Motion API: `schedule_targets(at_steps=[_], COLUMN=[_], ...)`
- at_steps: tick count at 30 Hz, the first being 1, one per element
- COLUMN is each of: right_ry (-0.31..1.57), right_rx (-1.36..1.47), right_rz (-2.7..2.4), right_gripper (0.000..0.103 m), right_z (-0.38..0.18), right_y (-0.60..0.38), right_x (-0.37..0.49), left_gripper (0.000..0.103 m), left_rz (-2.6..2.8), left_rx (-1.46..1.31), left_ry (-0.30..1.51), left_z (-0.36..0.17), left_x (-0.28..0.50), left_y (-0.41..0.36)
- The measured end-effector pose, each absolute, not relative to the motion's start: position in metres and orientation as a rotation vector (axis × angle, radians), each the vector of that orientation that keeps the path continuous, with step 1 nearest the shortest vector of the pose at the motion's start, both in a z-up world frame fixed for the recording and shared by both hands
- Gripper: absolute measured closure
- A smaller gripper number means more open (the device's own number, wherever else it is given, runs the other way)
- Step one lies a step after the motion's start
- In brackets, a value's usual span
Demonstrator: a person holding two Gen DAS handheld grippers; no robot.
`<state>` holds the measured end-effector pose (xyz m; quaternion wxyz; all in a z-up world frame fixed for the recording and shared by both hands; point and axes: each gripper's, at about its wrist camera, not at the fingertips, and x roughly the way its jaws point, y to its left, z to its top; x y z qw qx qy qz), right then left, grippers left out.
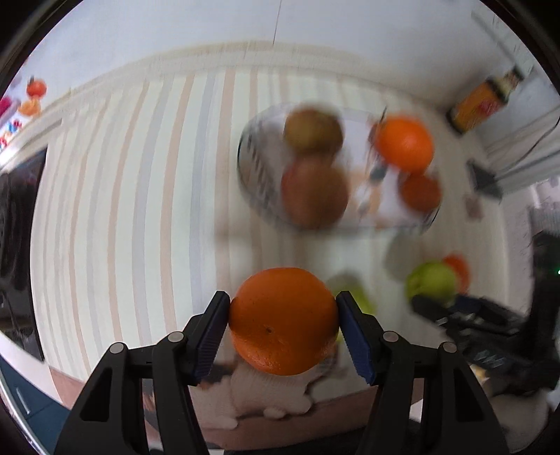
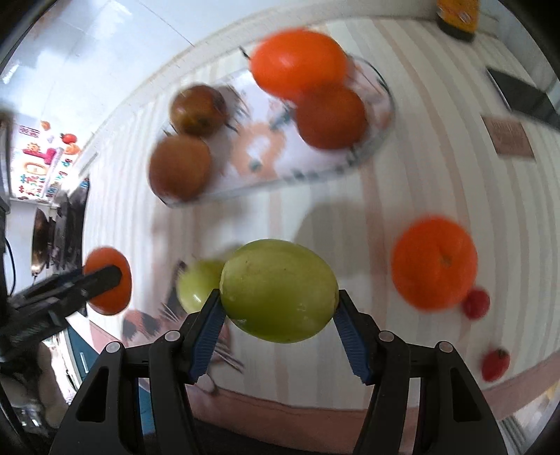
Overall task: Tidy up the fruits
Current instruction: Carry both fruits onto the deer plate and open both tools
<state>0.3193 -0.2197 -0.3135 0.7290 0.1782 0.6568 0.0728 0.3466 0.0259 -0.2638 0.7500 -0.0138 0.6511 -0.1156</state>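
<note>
Left gripper (image 1: 284, 320) clamped on an orange (image 1: 283, 320), blue pads pressed against both flanks, fruit held clear above the striped tablecloth (image 1: 140, 175) near the front edge of the tabletop. Right gripper (image 2: 279, 308) clamped the same way on a green apple (image 2: 279, 289), also off the cloth, close to that front edge.

Toward the back edge, a clear glass tray (image 2: 379, 115) with a patterned bottom. In its left end, two brownish-red apples (image 2: 180, 170), side by side and about touching. In its right end, two oranges (image 2: 330, 117), one stacked partly over the other.

Loose on the cloth: a second green apple (image 2: 197, 285) just left of the gripped one; another orange (image 2: 434, 262) toward the right edge, with a small red fruit (image 2: 475, 303) touching its lower side and a second small red fruit (image 2: 494, 364) nearer the front-right corner.

At the back-right corner, a dark bottle with a yellow-orange label (image 2: 456, 14); print blurred, no brand legible. Brown card (image 2: 507, 138) near the right edge, writing too smeared to read. On the far wall, a colourful poster (image 2: 38, 168) with characters and fruit pictures, not legible.
</note>
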Motion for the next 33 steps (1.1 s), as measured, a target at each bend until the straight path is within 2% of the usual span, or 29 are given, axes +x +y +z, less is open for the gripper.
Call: schedule_targets(at_steps=[6, 13, 20, 22, 24, 25, 26, 27, 28, 33], right_ry=[1.407, 1.435, 1.458, 1.458, 1.447, 1.445, 1.447, 1.446, 1.444, 1.448], right_rx=[0.387, 0.398, 0.477, 0.517, 0.545, 0.544, 0.530, 0.526, 0.529, 0.502], right_rz=[0.153, 0.112, 0.101, 0.092, 0.091, 0.088, 0.084, 0.080, 0.080, 0.067], right_gripper=[0.038, 0.038, 0.037, 0.033, 0.016, 0.013, 0.011, 0.011, 0.011, 0.008], right_z=[-0.306, -0.320, -0.331, -0.332, -0.330, -0.330, -0.328, -0.327, -0.325, -0.316], right_y=[-0.201, -0.198, -0.194, -0.197, -0.198, -0.196, -0.196, -0.195, -0.195, -0.198], right_x=[0.381, 0.440, 0.453, 0.452, 0.451, 0.450, 0.450, 0.451, 0.451, 0.448], left_gripper=[0.043, 0.043, 0.042, 0.042, 0.042, 0.042, 0.034, 0.017, 0.012, 0.010], left_rz=[-0.240, -0.220, -0.227, -0.237, -0.243, -0.245, -0.253, -0.263, -0.264, -0.256], left_rx=[0.026, 0.036, -0.041, -0.064, -0.083, -0.090, -0.103, -0.111, -0.116, -0.095], left_ry=[1.367, 1.506, 1.627, 1.643, 1.647, 1.652, 1.654, 1.655, 1.648, 1.608], left_z=[-0.242, -0.292, -0.324, -0.327, -0.327, -0.328, -0.327, -0.327, -0.325, -0.308], left_x=[0.417, 0.486, 0.505, 0.506, 0.507, 0.507, 0.507, 0.508, 0.507, 0.504], left_y=[0.013, 0.007, 0.000, -0.003, -0.004, -0.004, -0.004, -0.003, -0.003, -0.001])
